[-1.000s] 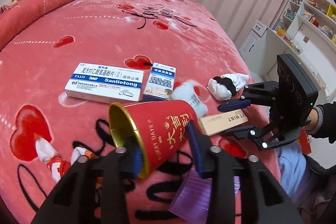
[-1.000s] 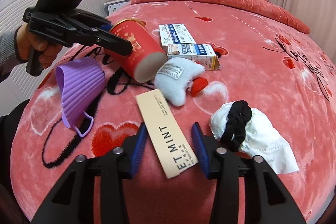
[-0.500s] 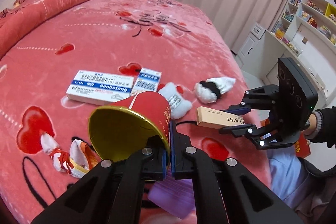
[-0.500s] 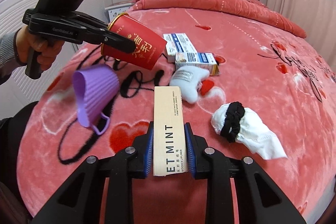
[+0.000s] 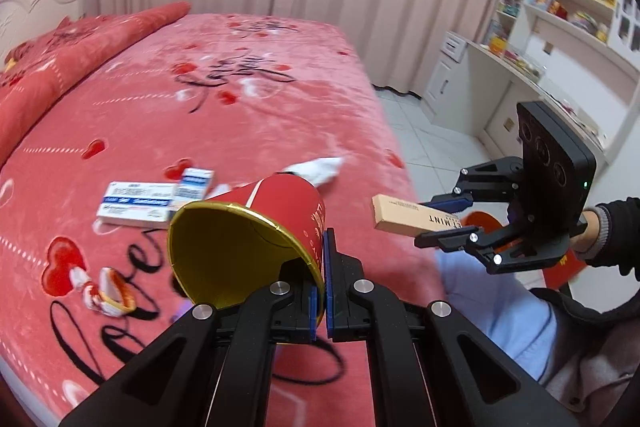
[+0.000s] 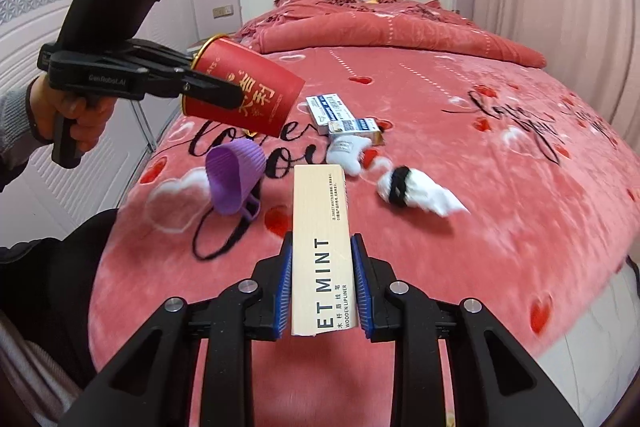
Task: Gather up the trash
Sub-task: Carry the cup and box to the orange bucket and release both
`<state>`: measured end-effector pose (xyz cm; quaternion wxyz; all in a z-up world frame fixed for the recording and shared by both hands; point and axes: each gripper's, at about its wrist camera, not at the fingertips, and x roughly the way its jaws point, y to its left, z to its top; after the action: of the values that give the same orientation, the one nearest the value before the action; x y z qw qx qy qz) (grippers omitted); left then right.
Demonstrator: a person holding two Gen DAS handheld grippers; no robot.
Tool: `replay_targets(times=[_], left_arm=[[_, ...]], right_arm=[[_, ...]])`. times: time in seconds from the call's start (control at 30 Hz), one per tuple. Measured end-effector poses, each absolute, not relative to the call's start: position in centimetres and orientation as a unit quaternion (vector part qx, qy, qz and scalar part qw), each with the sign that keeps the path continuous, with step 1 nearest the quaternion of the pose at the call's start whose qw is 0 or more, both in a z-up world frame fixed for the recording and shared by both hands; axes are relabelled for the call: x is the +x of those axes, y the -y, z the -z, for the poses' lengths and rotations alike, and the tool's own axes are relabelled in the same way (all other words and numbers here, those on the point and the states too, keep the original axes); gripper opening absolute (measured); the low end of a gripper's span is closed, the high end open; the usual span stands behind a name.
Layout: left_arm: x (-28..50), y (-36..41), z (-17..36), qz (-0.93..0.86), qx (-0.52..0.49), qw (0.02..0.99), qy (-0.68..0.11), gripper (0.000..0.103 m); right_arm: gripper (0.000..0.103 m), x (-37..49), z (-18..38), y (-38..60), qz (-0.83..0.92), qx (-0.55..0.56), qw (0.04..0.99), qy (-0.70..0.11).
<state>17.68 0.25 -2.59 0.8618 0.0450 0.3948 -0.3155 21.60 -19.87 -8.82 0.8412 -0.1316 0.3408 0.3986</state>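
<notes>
— Two tongs, what do they hold?
— My left tongs [image 5: 320, 291] pinch the rim of the red paper cup [image 5: 256, 227], lifted over the bed [image 6: 480, 155]; its gold inside looks empty. My right tongs [image 6: 322, 287] clamp the beige lipliner box [image 6: 320, 227], at 3 o'clock from the cup.
— And the purple cup [image 6: 234, 181]?
— On its side, nothing visible inside.

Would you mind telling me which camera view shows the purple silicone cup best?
The right wrist view: the purple cup lies on its side on the bed, whole, with mouth, ribbed wall and handle visible. In the left wrist view only a purple sliver shows below the red cup, behind the left gripper.
</notes>
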Motion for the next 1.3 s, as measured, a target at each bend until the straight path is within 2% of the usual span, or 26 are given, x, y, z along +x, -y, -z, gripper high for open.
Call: replay_targets(times=[0.73, 1.07, 1.3], left_arm=[[12.3, 20.4, 4.1, 0.481, 0.122, 0.777, -0.388, 0.004], [11.1, 30.0, 5.3, 0.552, 0.159, 0.726, -0.379, 0.004], [10.3, 36.0, 8.0, 0.585, 0.174, 0.687, -0.395, 0.004]], right_arm=[[0.028, 8.4, 6.7, 40.5, -0.249, -0.059, 0.9, -0.353], [0.028, 4.4, 8.1, 51.0, -0.159, -0.011, 0.918, -0.363], [0.028, 2.2, 10.7, 56.8, -0.112, 0.022, 0.918, -0.381]])
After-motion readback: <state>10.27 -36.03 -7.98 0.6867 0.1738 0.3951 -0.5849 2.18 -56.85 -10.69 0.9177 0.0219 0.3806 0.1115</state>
